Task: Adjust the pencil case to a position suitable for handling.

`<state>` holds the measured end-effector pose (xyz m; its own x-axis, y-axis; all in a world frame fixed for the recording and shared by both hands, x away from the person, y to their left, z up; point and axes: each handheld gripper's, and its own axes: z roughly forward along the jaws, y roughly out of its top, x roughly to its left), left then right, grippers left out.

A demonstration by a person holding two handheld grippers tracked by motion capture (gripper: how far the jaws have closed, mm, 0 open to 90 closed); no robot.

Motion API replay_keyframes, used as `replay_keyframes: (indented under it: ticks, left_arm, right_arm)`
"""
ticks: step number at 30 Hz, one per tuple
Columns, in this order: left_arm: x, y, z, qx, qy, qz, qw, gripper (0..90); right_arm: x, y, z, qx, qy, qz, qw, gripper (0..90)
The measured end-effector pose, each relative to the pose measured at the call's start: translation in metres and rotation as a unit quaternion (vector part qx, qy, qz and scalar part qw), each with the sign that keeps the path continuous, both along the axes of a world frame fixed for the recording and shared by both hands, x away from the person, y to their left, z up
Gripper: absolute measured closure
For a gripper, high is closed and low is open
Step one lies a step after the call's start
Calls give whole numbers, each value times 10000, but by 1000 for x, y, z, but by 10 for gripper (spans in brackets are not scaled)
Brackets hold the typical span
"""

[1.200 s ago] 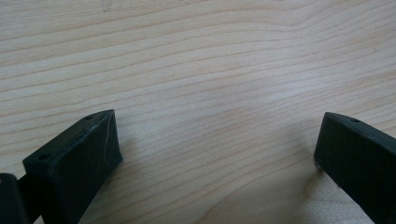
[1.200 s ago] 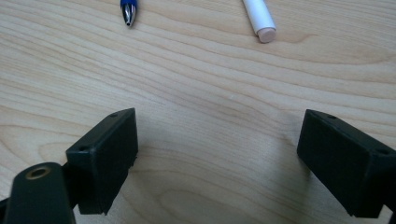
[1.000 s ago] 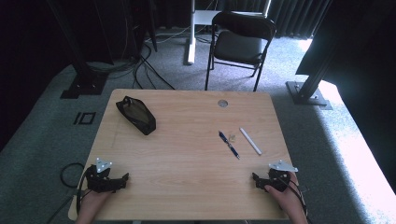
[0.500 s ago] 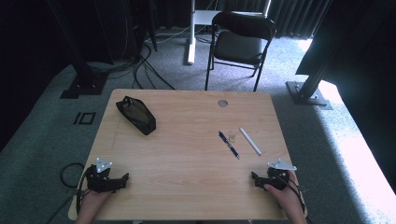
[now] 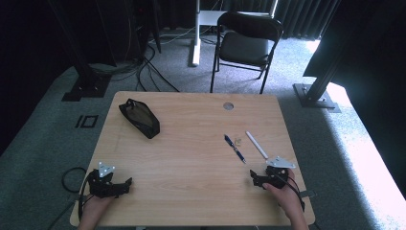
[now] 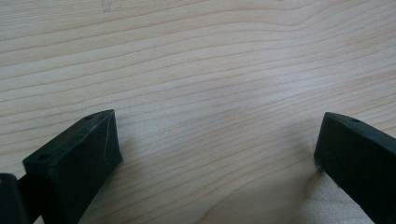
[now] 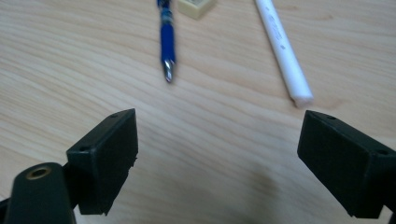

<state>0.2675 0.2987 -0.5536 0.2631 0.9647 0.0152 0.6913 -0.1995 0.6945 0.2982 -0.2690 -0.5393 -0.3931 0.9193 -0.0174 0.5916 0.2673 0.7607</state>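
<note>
My left gripper (image 5: 127, 182) rests near the table's front left corner, held by a hand. In the left gripper view it (image 6: 215, 140) is open, with only bare wood between the jaws. My right gripper (image 5: 253, 178) sits at the front right, also hand-held. It (image 7: 219, 140) is open and holds nothing. Just beyond it lie a blue pen (image 7: 166, 42) (image 5: 234, 148), a white pen (image 7: 282, 51) (image 5: 256, 144) and a small pale eraser (image 7: 196, 5). A black mesh pouch (image 5: 140, 118) lies at the table's back left.
The wooden table (image 5: 191, 143) has a round cable hole (image 5: 228, 106) near its far edge. A black folding chair (image 5: 246, 43) stands behind the table. Cables run over the carpet at the left, and dark stand bases sit on both sides.
The right gripper has edged slightly forward and left, toward the pens. The left gripper has stayed in place.
</note>
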Motion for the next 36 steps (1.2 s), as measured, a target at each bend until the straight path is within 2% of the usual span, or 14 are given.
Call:
replay_keyframes:
  ticks: [2, 4, 11, 13, 17, 19, 25, 32, 36]
  left_arm:
    - [0, 0, 0, 0, 0, 0, 10000, 5]
    - [0, 0, 0, 0, 0, 0, 10000, 5]
    - [0, 0, 0, 0, -1, 0, 10000, 5]
    - [0, 0, 0, 0, 0, 1, 10000, 5]
    - [0, 0, 0, -5, -3, 4, 10000, 5]
    - [0, 0, 0, -10, -7, 7, 10000, 5]
    - [0, 0, 0, -9, -6, 8, 10000, 5]
    - [0, 0, 0, -9, -5, 8, 10000, 5]
    - [0, 0, 0, -9, -6, 7, 10000, 5]
  right_arm:
    - [3, 5, 3, -38, -40, 68, 10000, 121]
    - [6, 13, 9, 64, -76, 164, 9998, 121]
    - [14, 28, 19, 43, -184, 318, 9993, 121]
    - [18, 36, 23, 102, -221, 402, 9989, 121]
    - [20, 44, 25, 116, -274, 499, 9983, 121]
    - [23, 52, 28, 203, -302, 577, 9977, 121]
    - [28, 67, 32, 200, -309, 732, 9966, 121]
    - [34, 89, 37, 309, -393, 971, 9940, 121]
    - [38, 100, 41, 289, -438, 1033, 9933, 121]
